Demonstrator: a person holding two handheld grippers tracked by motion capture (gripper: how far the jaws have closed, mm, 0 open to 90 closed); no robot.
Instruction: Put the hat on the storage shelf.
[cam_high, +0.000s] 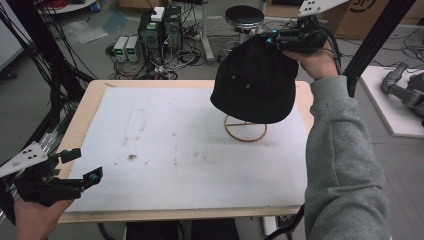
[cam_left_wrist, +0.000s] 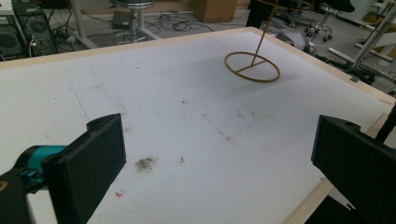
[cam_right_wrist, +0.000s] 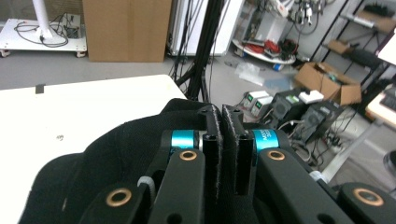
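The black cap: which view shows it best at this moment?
The high view: the whole black cap hangs over the wire stand, pinched at its top by the right gripper. The right gripper view gives just a close-up of its fabric between the shut jaws. The left gripper view catches the stand.

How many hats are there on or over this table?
1. A black hat hangs above the far right part of the table, pinched by the right gripper, just over the wire stand. Nothing suggests another one hidden.
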